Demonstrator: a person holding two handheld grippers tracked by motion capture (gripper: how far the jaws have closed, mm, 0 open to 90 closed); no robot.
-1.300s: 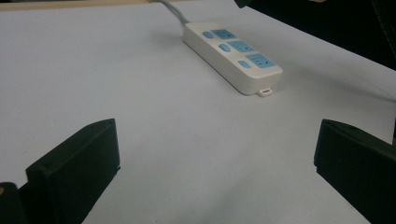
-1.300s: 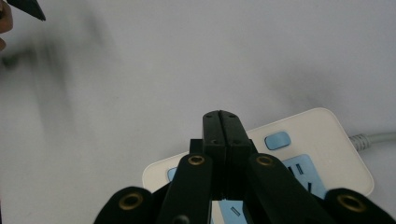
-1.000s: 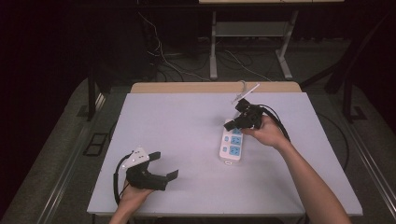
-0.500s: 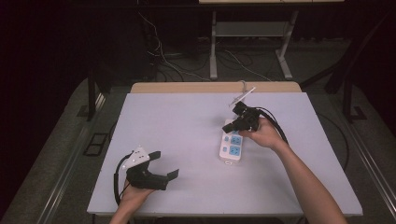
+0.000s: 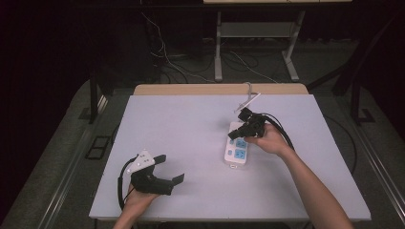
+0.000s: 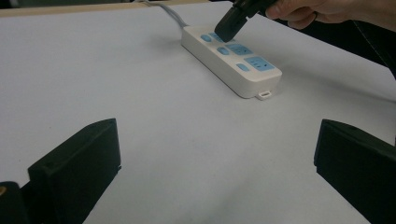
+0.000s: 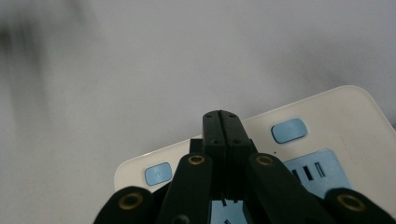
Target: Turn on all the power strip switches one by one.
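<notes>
Since a second ago the right gripper (image 5: 237,133) has shifted slightly toward the far end of the white rectangular plastic power strip with light-blue sockets and buttons (image 5: 237,148), while the strip and the left gripper (image 5: 167,171) have stayed where they were. The strip lies flat on the white table (image 5: 181,124), right of its middle and closer to the right edge than the left, its long axis running from the near side toward the far edge, with its grey cord (image 5: 248,93) leading off over the far edge. In the right gripper view the two black jaws are pressed together with nothing between them, their tips (image 7: 220,122) over the strip's (image 7: 327,116) top face between two small blue buttons; whether they touch the surface cannot be told. In the left gripper view the same closed jaws (image 6: 229,25) point down at the far part of the strip (image 6: 243,70), held by the person's right hand (image 6: 303,9). The left gripper rests near the table's near left corner, held by the person's left hand (image 5: 141,195), its jaws spread wide with only bare table between them.
</notes>
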